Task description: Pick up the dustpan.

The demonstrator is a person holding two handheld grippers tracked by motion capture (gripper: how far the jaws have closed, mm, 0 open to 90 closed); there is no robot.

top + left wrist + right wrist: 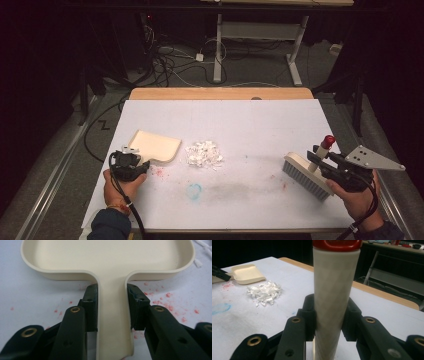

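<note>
Near the left edge of the white tabletop [260, 120] lies the cream dustpan [155, 145], flat, its open lip toward the heap of white paper scraps [203, 154] just beside it. The left tongs [131, 165] have closed narrow on the dustpan's handle [111, 322], pads against both sides. Well apart, at the right edge, the right tongs [320, 161] clamp the brush's pale handle [334, 297], which is topped with a red cap [328, 141]; the brush head [306, 176] rests bristles down on the tabletop.

What could go wrong, as I judge it: the smooth handle could pivot between the pads, so the lip lifts and scraps slide under it. A hard or long sweep could scatter the light scraps past the pan. A tilted brush could ride over the heap and leave bits behind.

Count: one dustpan, one brush, one heap of scraps too many to number, two tongs. Pink crumbs [165, 298] speckle the surface by the pan, and one blue smear [194, 190] marks the middle.
</note>
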